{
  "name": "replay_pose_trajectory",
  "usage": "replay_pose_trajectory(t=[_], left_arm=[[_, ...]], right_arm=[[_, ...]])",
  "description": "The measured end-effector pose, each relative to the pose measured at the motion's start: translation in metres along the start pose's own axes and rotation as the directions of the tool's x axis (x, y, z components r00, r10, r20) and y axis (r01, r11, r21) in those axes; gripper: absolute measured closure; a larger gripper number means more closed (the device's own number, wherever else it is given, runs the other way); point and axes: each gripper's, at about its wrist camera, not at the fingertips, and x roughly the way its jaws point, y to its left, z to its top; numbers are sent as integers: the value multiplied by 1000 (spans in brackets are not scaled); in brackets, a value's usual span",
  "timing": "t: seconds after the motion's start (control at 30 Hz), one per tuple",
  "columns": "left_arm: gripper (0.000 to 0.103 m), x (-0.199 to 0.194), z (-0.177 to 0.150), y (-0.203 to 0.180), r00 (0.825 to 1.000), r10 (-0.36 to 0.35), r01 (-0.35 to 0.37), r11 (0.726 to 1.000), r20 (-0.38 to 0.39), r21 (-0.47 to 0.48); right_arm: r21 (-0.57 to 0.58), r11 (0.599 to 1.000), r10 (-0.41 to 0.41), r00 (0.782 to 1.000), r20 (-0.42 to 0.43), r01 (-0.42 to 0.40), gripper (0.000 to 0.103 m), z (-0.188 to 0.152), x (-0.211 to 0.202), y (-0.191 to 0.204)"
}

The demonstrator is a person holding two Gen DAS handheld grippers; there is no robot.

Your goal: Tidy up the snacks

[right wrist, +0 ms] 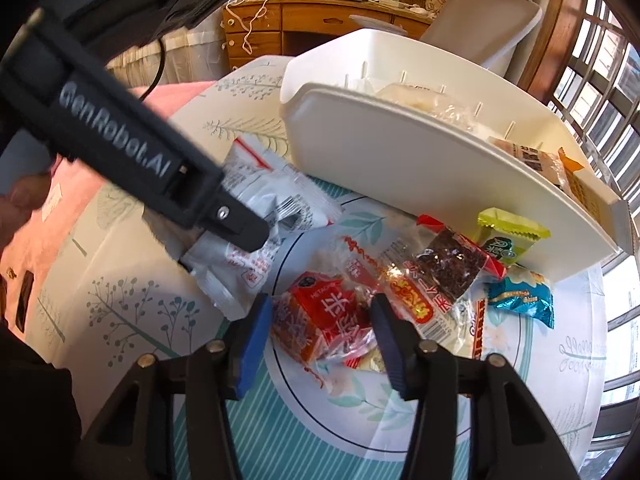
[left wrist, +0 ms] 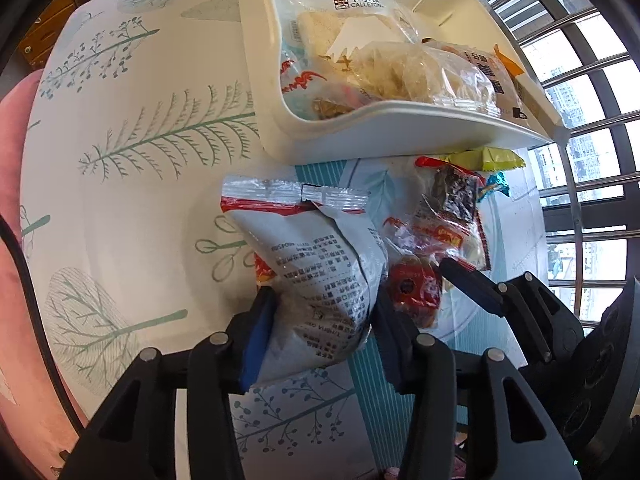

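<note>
My left tongs (left wrist: 320, 320) are clamped on a grey-white snack bag (left wrist: 316, 264) with small printed text and a red top band, held just above the surface (left wrist: 132, 216). My right tongs (right wrist: 322, 334) pinch a red wrapped snack (right wrist: 320, 320) with white characters, lying among the loose pile. "GenRobot.AI" reads on the left gripper body in the right view. The white bin (left wrist: 360, 136) holds a "CALLETON" pack (left wrist: 348, 16) plus at least two more. Beside the bin I count one dark seaweed-like packet (right wrist: 452, 264), one green packet (right wrist: 508, 236), one blue packet (right wrist: 524, 296).
</note>
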Motion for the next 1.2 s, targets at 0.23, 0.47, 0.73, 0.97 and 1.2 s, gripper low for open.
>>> replay_pose_trajectory(t=[0.23, 0.47, 0.73, 0.97, 1.2], left_arm=[[57, -9, -20, 3, 1000, 3, -3, 1000, 8, -30], [57, -34, -43, 15, 999, 25, -22, 998, 41, -66], [57, -63, -62, 31, 994, 48, -36, 993, 103, -110], [57, -86, -77, 36, 986, 60, -41, 992, 157, -123], [57, -105, -86, 36, 976, 90, -65, 990, 198, -129]], right_arm=[[42, 999, 9, 1000, -20, -8, 55, 3, -1, -4], [20, 1000, 2, 999, -36, -1, 45, 1, 6, 4], [58, 998, -8, 1000, -23, 9, 43, -2, 14, 5], [131, 991, 6, 1000, -26, -3, 46, 0, 13, -2], [230, 971, 64, 998, 15, -66, 76, -3, -2, -15]])
